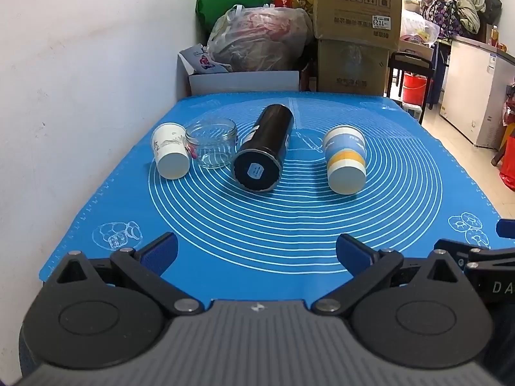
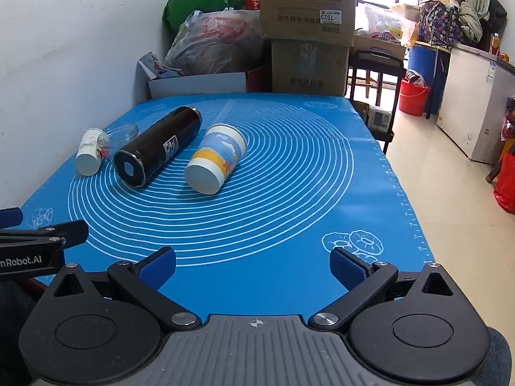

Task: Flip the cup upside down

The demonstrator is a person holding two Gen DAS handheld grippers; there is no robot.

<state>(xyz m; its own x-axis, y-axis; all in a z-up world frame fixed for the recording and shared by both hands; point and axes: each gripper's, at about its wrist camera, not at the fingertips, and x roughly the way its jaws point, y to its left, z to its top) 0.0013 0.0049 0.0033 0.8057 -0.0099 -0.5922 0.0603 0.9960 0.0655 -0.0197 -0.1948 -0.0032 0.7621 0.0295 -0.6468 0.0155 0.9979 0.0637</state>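
Several vessels lie on a blue mat [image 1: 289,225] [image 2: 289,193]. A white paper cup [image 1: 169,154] [image 2: 88,154] lies on its side at the left, base toward me. A clear glass jar [image 1: 212,141] [image 2: 119,136] is beside it. A black flask [image 1: 265,151] [image 2: 157,144] lies on its side in the middle. A blue, white and yellow paper cup [image 1: 346,157] [image 2: 215,157] lies on its side to the right. My left gripper [image 1: 257,251] and right gripper [image 2: 254,263] are both open and empty, near the mat's front edge.
A white wall [image 1: 80,96] runs along the left. Cardboard boxes [image 1: 354,25] and plastic bags [image 1: 257,38] stand behind the table. A red bucket [image 2: 413,96] and a white chest freezer [image 2: 476,103] stand on the floor to the right.
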